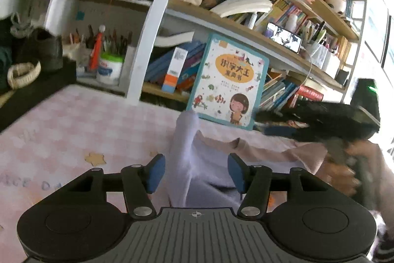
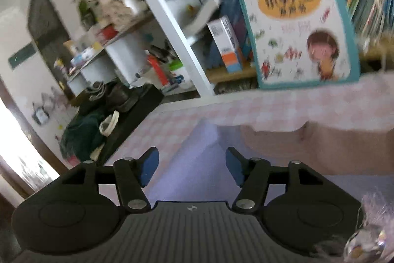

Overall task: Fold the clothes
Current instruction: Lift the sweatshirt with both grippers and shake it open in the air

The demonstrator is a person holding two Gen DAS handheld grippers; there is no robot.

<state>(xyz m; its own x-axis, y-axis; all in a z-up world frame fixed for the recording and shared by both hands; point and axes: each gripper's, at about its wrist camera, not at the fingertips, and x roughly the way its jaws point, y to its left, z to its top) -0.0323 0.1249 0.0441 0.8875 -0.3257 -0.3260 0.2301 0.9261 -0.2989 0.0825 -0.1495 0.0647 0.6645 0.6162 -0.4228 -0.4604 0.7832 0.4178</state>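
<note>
A lavender garment (image 1: pixel 194 174) lies on the pink checked table cover (image 1: pixel 73 125), with one fold standing up in a peak. A pinkish-beige part of the clothing (image 1: pixel 268 152) spreads to its right. My left gripper (image 1: pixel 196 162) is open, its blue pads either side of the lavender fold without pressing on it. A hand (image 1: pixel 344 171) holds the black body of my right gripper (image 1: pixel 332 117) at the right edge. In the right wrist view my right gripper (image 2: pixel 191 154) is open just over the lavender garment (image 2: pixel 206 137); the pinkish-beige part (image 2: pixel 307 152) lies to the right.
A children's picture book (image 1: pixel 229 83) (image 2: pixel 300 21) leans against crowded bookshelves behind the table. A white shelf post (image 1: pixel 152 28) rises at the back edge. Dark shoes (image 1: pixel 41 51) and a woven basket (image 1: pixel 23 73) sit on a black ledge at the left.
</note>
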